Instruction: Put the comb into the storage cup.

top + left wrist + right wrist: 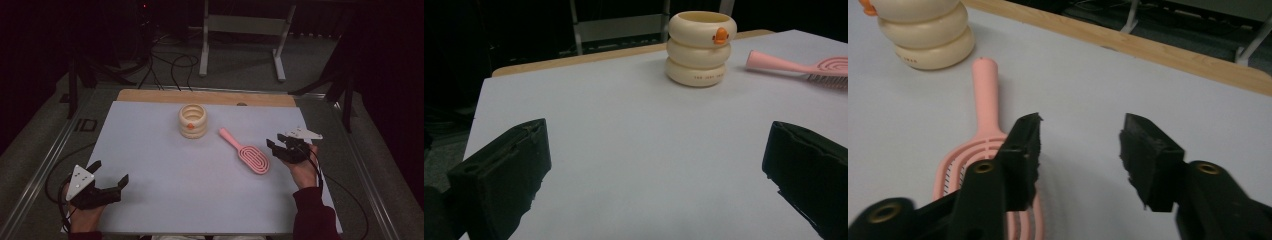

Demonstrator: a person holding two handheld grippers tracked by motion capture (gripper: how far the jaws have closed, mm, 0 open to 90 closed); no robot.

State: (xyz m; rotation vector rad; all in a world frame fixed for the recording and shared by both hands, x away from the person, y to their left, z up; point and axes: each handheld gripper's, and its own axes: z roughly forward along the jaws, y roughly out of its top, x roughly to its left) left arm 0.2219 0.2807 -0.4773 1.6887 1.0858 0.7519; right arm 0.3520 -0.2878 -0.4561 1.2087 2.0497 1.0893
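Cream ringed holder (pixel 702 47), pink brush (pixel 804 67) beside it, white tabletop (pixel 639 150)

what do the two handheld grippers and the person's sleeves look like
Both grippers are black with two blocky jaws. The left gripper carries a grey three-cornered plate dotted with small holes, and so does the right gripper. A black cable trails from each. Brass-coloured rivets show on the right gripper's arms. The sleeves are dark maroon.

Location: a dim lab or recording studio. Indicators: loose cables (pixel 170 65) on grey carpet, white equipment stand (pixel 245 30), paper-covered desk (pixel 165 165).
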